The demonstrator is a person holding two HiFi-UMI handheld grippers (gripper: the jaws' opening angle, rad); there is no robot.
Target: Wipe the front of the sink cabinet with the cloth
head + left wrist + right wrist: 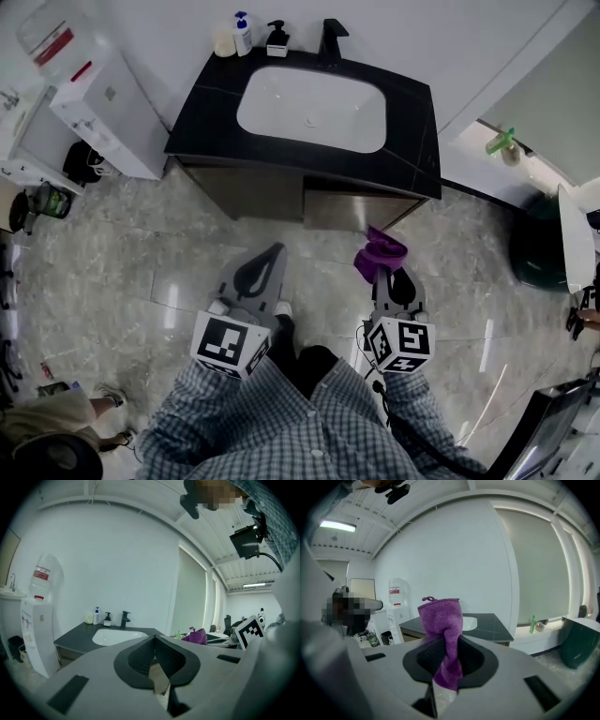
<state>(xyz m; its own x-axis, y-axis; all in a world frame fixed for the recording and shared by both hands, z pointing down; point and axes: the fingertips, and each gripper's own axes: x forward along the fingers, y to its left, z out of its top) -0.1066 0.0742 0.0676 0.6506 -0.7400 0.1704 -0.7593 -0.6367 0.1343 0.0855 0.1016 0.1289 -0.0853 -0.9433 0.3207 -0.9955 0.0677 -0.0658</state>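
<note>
While we stand facing the sink cabinet [272, 195], our right gripper [388, 275] has its jaws pinched on the purple cloth [379, 253] near its front; our left gripper [271, 253] has its jaws closed together, empty.

A glossy grey marbled tile floor [122, 253] carries a brown sink cabinet [272, 192] against the wall, a white water dispenser [108, 112] just to its left and a dark green bin [536, 248] well to its right. The cabinet's black stone countertop [211, 103] holds a white oval basin [312, 110]. Along its back edge stand a cream cup [224, 42], a white pump bottle [242, 35], a black pump dispenser [277, 39] and a black faucet [330, 39].
</note>
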